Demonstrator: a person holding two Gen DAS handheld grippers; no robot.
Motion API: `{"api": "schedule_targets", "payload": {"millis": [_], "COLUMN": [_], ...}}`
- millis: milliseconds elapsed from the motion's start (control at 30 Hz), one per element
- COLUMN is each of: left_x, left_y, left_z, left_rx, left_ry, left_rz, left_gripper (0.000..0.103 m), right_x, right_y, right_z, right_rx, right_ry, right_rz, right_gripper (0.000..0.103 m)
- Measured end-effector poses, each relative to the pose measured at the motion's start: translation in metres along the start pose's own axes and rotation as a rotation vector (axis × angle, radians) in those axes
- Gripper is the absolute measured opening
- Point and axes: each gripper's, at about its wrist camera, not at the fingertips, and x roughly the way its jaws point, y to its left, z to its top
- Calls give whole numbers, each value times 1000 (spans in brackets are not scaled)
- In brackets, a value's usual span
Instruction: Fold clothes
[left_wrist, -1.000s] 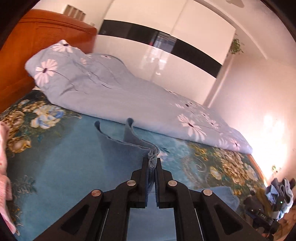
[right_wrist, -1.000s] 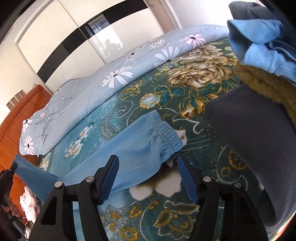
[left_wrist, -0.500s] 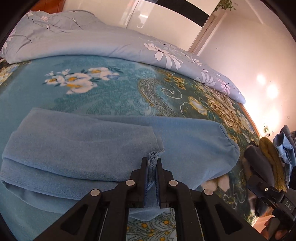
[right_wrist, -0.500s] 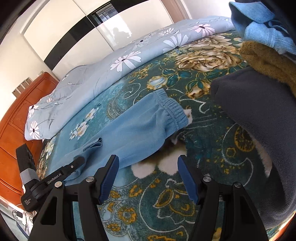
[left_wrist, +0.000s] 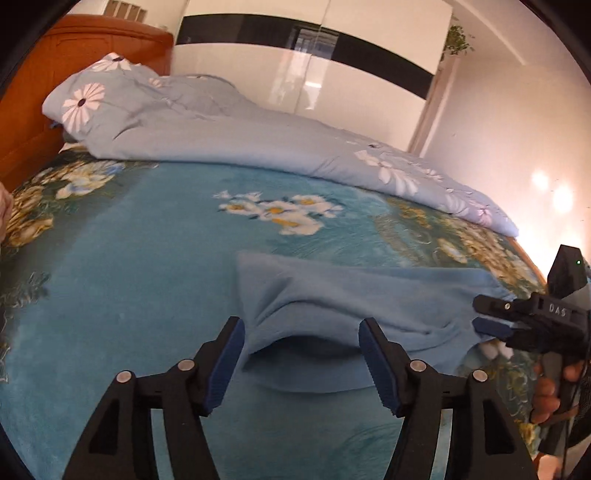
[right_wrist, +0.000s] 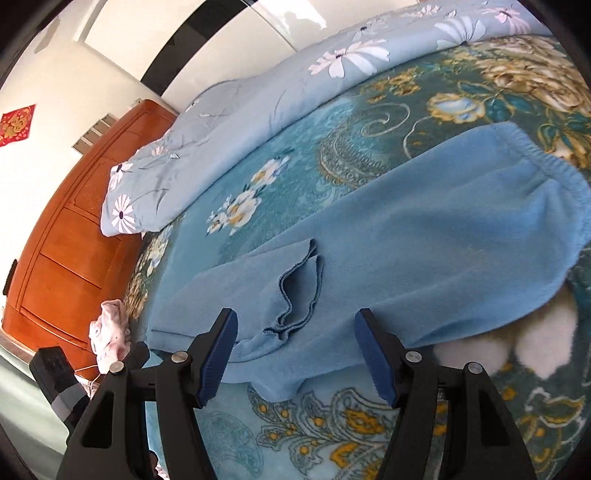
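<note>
With both tools hovering over the floral blanket (right_wrist: 369, 122): left gripper (left_wrist: 301, 354) spread wide, nothing held; right gripper (right_wrist: 295, 350) spread wide, empty too. Blue fleece pants (right_wrist: 424, 258) flat on blanket, leg ends folded back onto the middle, elastic waistband away from headboard (right_wrist: 74, 240). Folded duvet (left_wrist: 221, 136) along blanket's far edge.

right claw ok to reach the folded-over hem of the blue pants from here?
Probably yes. The right claw is open, and the hem of the blue pants lies flat just ahead of its fingertips, with nothing between them; the left claw is off to the side.
</note>
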Motion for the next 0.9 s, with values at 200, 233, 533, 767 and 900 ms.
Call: {"api": "schedule_targets", "payload": {"millis": [200,233,533,767,900], "left_x": [23,26,25,13,18], "left_y": [22,23,41,33,36], "left_z": [-9,-8,-13,-28,-35], "left_rx": [-59,-66,-128,-103,-131], "left_ry": [44,34,-12,-41,-15], "left_rz": [-17,-9,44,99,96], "left_gripper": [68,68,13,12,13], "right_x": [18,18,10,-4,7], "right_y": [4,6,34,61,41], "right_z": [-2,-3,0,7,-5], "right_rx": [61,64,-21,-155,-152], "right_ry": [32,35,-12,-72,-13], "right_rz": [-26,-12,19,4,-63], "right_gripper": [67,67,11,7,7]}}
